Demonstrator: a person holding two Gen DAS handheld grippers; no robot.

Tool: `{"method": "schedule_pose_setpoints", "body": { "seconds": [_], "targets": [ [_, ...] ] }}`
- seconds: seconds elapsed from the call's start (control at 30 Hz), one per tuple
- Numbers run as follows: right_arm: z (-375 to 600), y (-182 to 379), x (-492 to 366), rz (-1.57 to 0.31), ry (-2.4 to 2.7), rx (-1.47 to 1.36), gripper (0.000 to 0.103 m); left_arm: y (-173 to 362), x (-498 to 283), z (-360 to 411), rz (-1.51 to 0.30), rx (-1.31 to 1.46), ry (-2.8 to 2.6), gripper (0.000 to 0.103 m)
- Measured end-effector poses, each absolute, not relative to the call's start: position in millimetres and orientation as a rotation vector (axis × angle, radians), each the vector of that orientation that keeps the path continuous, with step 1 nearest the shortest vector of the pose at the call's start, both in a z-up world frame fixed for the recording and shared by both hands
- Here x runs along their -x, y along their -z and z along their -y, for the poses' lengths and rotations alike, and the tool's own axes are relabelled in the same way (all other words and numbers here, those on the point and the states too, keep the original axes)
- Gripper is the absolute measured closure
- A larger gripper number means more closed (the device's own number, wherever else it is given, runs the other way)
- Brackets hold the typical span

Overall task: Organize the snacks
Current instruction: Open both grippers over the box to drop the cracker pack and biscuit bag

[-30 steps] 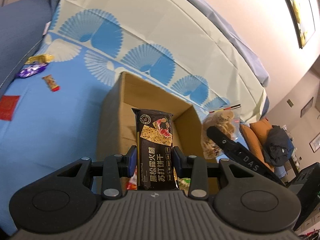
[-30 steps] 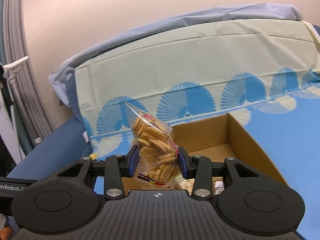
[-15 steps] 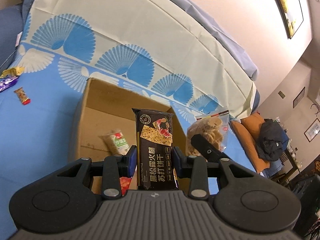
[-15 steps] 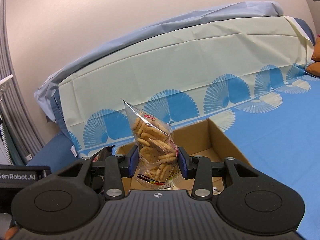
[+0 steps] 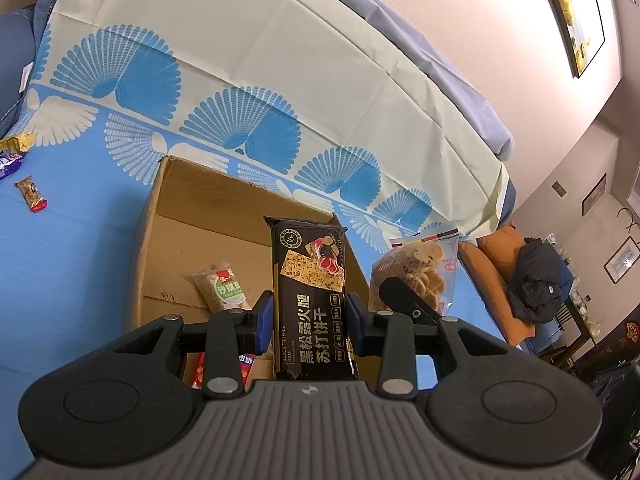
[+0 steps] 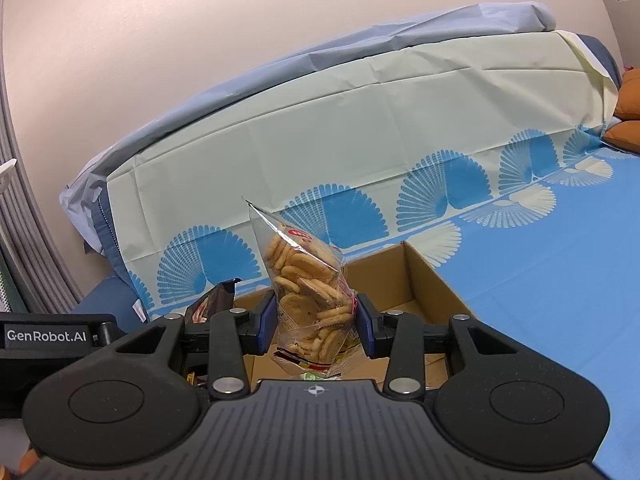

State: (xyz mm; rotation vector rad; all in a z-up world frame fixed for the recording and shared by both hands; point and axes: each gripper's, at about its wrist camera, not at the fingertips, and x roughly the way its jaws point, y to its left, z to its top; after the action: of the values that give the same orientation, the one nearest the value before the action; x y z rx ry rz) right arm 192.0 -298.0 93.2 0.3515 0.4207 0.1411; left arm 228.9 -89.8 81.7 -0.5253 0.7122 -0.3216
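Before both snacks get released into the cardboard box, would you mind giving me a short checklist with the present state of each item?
1. Left gripper shut on black cracker pack: ok.
2. Right gripper shut on clear cookie bag: ok.
3. Cardboard box open on top: ok.
4. Free floor space in the box beside the green-labelled packet: ok.
5. Both snacks fully over the box opening: cannot tell.
6. Loose candies outside the box collected: not ok.

Gripper body hides the cardboard box (image 6: 432, 280) front.
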Motion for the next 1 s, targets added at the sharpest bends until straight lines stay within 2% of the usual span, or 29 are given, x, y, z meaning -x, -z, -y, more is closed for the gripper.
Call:
{"method": "schedule_pose_setpoints", "body": {
  "seconds": [0.47, 0.53, 0.57, 0.6, 0.67, 0.9, 0.97, 1.0],
  "targets": [
    [297.2, -91.9, -193.2, -0.429, -0.143, -0.342, 0.061, -91.7, -226.0, 88.2, -0.695, 0.514, 0.309, 0.062],
    [295.5, -89.3, -196.5, -0.456, -0.165, -0.342, 0.057, -94.3, -223.3, 87.8, -0.683, 0.512, 0.288, 0.060],
    [293.8, -87.4, -197.8, -0.472, -0.168, -0.338, 0.050, -95.7, -221.9, 86.8, -0.676, 0.513, 0.278, 0.058],
    [291.9, -86.2, -197.8, -0.479, -0.159, -0.331, 0.034, -97.8, -220.1, 85.8, -0.667, 0.511, 0.265, 0.056],
    [289.6, -85.9, -196.9, -0.473, -0.149, -0.315, 0.024, -99.5, -213.2, 82.9, -0.644, 0.495, 0.236, 0.056],
    [282.1, -78.0, -196.2, -0.495, -0.154, -0.297, 0.023, -88.4, -174.3, 51.4, -0.619, 0.455, 0.142, 0.056],
    [278.3, -75.8, -194.6, -0.496, -0.163, -0.284, 0.023, -77.1, -159.5, 32.8, -0.643, 0.462, 0.111, 0.061],
    [277.0, -74.8, -193.5, -0.496, -0.168, -0.278, 0.023, -72.2, -152.7, 23.5, -0.652, 0.460, 0.096, 0.066]
  ]
}}
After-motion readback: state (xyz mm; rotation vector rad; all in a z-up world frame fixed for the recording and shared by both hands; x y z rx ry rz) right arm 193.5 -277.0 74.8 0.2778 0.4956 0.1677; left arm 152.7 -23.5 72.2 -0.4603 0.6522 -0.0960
